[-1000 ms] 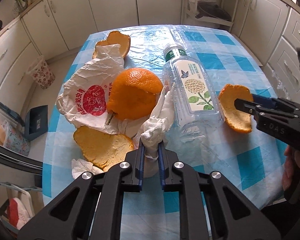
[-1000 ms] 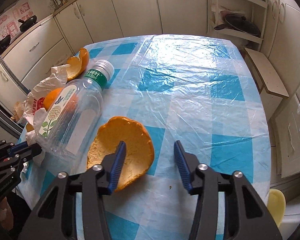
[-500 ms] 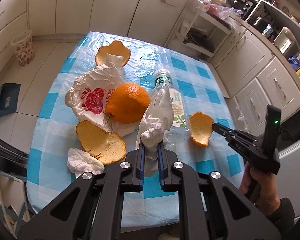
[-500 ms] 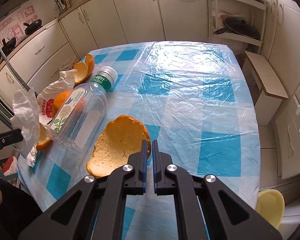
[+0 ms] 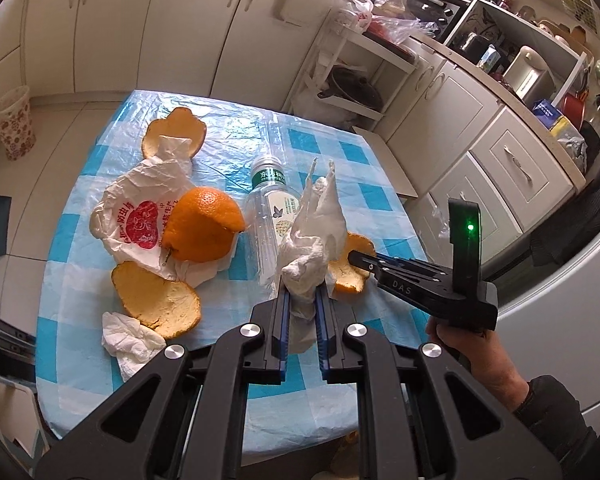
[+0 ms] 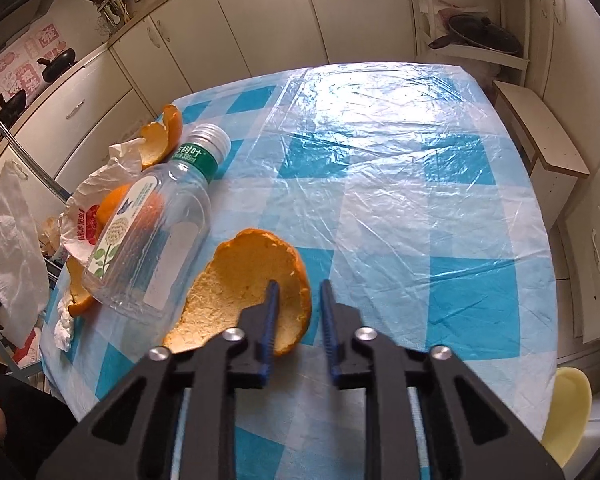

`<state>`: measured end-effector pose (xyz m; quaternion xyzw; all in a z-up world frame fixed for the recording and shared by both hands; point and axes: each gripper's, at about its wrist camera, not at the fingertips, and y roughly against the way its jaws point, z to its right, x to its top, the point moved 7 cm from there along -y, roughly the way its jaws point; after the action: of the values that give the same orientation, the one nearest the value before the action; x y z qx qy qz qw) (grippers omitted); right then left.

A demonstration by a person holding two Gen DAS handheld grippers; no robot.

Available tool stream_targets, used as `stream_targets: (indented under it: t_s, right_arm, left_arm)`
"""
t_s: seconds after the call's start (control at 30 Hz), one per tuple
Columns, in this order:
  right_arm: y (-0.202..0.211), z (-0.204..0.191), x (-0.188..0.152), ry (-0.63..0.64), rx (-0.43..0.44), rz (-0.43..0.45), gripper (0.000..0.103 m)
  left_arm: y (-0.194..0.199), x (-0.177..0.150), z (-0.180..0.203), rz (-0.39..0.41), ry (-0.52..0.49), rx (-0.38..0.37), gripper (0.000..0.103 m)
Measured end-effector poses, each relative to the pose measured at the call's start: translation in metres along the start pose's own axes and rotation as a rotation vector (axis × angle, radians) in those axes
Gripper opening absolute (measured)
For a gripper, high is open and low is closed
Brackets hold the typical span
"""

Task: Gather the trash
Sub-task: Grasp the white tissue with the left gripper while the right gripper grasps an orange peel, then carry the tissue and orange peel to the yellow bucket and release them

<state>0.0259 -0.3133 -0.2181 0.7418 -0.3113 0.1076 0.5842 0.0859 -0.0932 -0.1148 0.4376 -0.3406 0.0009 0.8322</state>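
- The kitchen table (image 6: 380, 160), under a blue-checked cloth, lies below both your tools.
- The plastic bottle (image 6: 152, 240) lies left of your right gripper (image 6: 300, 286).
- Its jaws have just been parting. They stand slack, with the orange peel (image 6: 236, 280) edge between them.
- Your left gripper (image 5: 301, 294) clenches the crumpled tissue (image 5: 316, 236).

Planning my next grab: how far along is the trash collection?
Done: nothing visibly cleared yet. In hand: the left gripper is shut on a crumpled tissue, lifted off the table. The right gripper has just been opening, jaws around the rim of the near orange peel without pinching it. Left: the bottle, plastic bag, three more peels, another tissue.
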Motion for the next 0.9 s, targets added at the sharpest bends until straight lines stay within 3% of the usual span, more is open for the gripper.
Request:
stream_targets:
  t_s: [0.23, 0.53, 0.7, 0.83, 0.87, 0.9]
  right_arm:
    - [0.044, 0.013, 0.002, 0.031, -0.047, 0.08, 0.006]
    - [0.138, 0.12, -0.035, -0.052, -0.284, 0.168, 0.006]
    - [0.164, 0.191, -0.087, -0.129, -0.441, 0.11, 0.006]
    - [0.154, 0.227, -0.126, -0.184, -0.47, -0.004, 0.007]
    - [0.151, 0.233, -0.131, -0.199, -0.467, -0.026, 0.009]
    - [0.15, 0.238, -0.135, -0.217, -0.466, -0.036, 0.019]
  left_arm:
    - [-0.006, -0.004, 0.029, -0.015, -0.061, -0.027, 0.011]
    - [-0.036, -0.027, 0.11, -0.088, -0.175, -0.118, 0.011]
    - [-0.063, -0.048, 0.175, -0.149, -0.236, -0.197, 0.011]
    - [-0.091, -0.069, 0.23, -0.206, -0.281, -0.245, 0.011]
    - [-0.098, -0.073, 0.243, -0.219, -0.291, -0.252, 0.011]
    - [-0.106, -0.079, 0.258, -0.233, -0.301, -0.261, 0.011]
